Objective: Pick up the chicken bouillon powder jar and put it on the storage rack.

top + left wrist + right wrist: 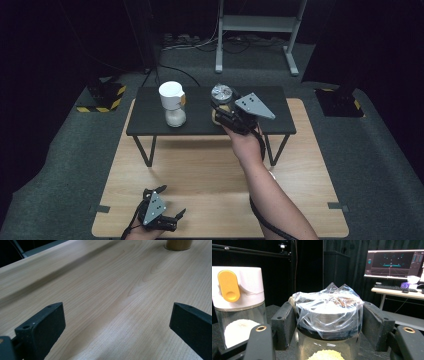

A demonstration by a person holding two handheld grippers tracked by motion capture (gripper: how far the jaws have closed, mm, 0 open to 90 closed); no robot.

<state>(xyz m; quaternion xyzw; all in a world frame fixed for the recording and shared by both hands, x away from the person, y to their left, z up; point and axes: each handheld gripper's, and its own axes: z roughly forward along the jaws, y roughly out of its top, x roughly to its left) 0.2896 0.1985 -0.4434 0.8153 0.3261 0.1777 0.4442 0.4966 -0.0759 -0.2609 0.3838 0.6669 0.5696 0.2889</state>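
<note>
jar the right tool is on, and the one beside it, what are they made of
Jar: clear glass or plastic body, see-through to pale grains; lid looks metallic under crinkled clear plastic film. White-capped jar: clear body, matte white plastic cap with a yellow tab.

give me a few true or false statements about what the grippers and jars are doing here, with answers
1. The right gripper has its jaws on either side of the plastic-wrapped lid of a glass jar. True.
2. The left gripper holds a jar. False: its jaws stand open over the bare light wooden table.
3. The white-capped glass jar with a yellow tab lies on its side. False: it stands upright.
4. Both jars stand on the small black table. True.
</note>
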